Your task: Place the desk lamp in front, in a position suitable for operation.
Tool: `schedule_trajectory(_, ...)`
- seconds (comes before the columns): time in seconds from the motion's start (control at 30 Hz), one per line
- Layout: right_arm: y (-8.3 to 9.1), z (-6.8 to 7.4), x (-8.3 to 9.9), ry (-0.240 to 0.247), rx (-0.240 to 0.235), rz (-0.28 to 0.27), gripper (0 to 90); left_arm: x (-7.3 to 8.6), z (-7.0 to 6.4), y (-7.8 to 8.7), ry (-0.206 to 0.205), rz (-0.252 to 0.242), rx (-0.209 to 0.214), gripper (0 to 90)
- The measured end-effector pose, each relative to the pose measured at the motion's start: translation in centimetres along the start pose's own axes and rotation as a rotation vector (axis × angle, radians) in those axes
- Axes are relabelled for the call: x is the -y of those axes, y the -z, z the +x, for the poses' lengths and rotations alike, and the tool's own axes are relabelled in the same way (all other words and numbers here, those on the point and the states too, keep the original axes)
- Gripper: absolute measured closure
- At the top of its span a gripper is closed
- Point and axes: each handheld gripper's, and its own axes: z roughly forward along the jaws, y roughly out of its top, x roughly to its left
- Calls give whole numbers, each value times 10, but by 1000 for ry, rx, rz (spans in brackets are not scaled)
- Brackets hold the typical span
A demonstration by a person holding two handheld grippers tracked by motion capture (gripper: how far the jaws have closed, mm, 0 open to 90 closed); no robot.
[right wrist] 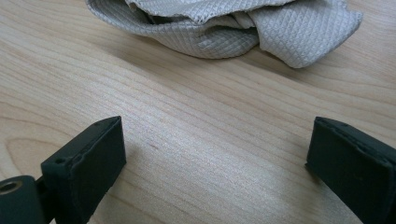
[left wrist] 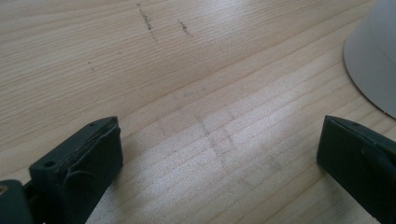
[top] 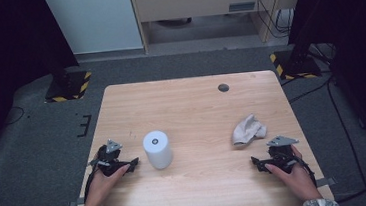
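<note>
Both tongs sit low near the front edge of the table (top: 190, 97), and both are released: the left gripper (top: 135, 162) has its jaws spread wide over bare wood, and the right gripper (top: 255, 162) is just as wide, nothing between the pads on either side. Biggest item on the wood is the white roll (top: 157, 149), standing upright toward the front-left, just beside the left gripper's tip; its curved base creeps into the left gripper view (left wrist: 373, 60) at the right edge. Next down, the crumpled grey cloth (top: 247, 129) lies toward the front-right, near the right gripper and a little farther back, and the right gripper view has that cloth (right wrist: 224, 25) dead ahead of the open jaws, apart from them. Smallest, a dark round hole (top: 223, 87) near the back edge. This reads as the approach step, nothing grasped yet. Next move, by my call: the right gripper eases forward until a fold sits between the pads, then closes.
</note>
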Motion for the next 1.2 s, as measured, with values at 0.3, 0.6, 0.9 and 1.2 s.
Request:
schedule_trajectory(0.3,0,0,0,1,0,1,47,0,-3,7,-25,7,13,37)
schedule_trajectory(0.6,0,0,0,2,1,0,47,-10,-25,27,-61,-65,97,40)
schedule_trajectory(0.9,0,0,0,1,0,0,47,-19,-49,30,-111,-85,155,35)
schedule_trajectory(1.2,0,0,0,0,0,0,47,-26,-65,37,-122,-133,193,31)
